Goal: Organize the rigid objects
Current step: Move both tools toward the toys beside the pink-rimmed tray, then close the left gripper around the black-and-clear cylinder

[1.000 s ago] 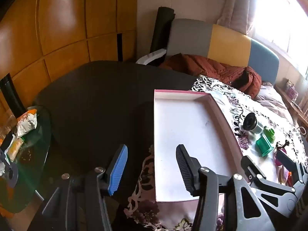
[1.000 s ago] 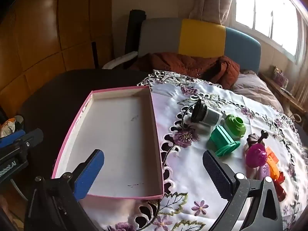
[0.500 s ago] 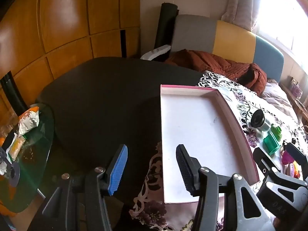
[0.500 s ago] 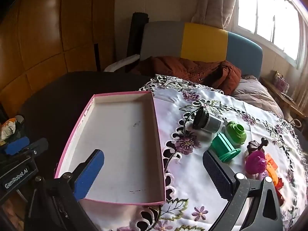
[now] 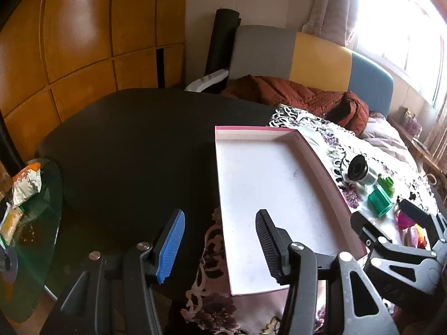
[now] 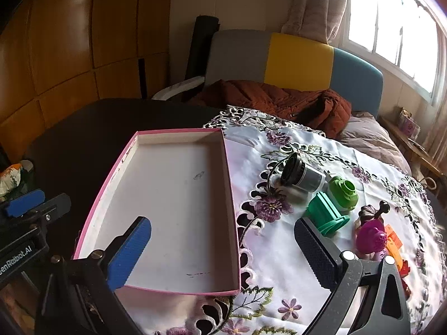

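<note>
we see our right gripper with jaws apart and nothing between them, above the near edge of the pink-rimmed tray. right of the tray, on the embroidered cloth, lie a silver cylinder, green pieces and a magenta toy.

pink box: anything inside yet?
Nothing in the pink box: bare white floor with a few dark scuffs. The right gripper blue pad covers its near-left corner, so that spot is unseen.
</note>
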A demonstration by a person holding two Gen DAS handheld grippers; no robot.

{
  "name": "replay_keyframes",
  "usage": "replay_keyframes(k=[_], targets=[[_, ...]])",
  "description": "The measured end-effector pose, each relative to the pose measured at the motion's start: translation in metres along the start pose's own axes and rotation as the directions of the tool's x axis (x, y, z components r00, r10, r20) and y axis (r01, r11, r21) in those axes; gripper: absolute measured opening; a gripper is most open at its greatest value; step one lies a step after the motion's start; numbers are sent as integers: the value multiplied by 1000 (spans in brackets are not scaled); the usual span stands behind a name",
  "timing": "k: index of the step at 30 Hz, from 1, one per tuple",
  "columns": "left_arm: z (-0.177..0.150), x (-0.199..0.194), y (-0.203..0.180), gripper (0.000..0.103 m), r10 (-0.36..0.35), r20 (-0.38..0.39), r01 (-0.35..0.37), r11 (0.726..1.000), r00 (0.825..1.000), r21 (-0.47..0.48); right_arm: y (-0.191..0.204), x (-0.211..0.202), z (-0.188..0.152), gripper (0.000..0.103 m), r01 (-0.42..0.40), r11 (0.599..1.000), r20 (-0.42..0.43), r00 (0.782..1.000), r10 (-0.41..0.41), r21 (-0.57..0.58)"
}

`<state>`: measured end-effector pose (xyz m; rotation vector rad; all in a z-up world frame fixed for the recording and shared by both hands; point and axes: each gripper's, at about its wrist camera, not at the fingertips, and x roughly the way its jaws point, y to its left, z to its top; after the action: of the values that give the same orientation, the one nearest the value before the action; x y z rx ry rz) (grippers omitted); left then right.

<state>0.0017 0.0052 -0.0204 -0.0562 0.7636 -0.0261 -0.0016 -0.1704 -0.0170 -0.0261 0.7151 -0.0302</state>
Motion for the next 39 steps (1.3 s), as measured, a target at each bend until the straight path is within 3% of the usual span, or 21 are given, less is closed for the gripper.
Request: replay_keyframes(k=[8, 23, 29, 39], targets=[[3, -1, 1, 55, -51, -3, 51, 999, 999, -6, -1, 1, 0, 103, -6, 1000, -3, 1000, 6, -2], [8, 0, -8, 55, -22, 1, 22, 998, 1000, 65, -16, 0, 3, 103, -32, 999, 3, 999, 32, -11], [11, -2, -12, 55, -35, 4, 34, 994, 999, 103, -44, -3, 11, 103, -40, 999, 12, 999, 40, -4], [11, 3, -22, 57, -64, -24, 67, 988, 998, 138, -131, 1, 29, 103, 53, 999, 2, 999, -53, 6]])
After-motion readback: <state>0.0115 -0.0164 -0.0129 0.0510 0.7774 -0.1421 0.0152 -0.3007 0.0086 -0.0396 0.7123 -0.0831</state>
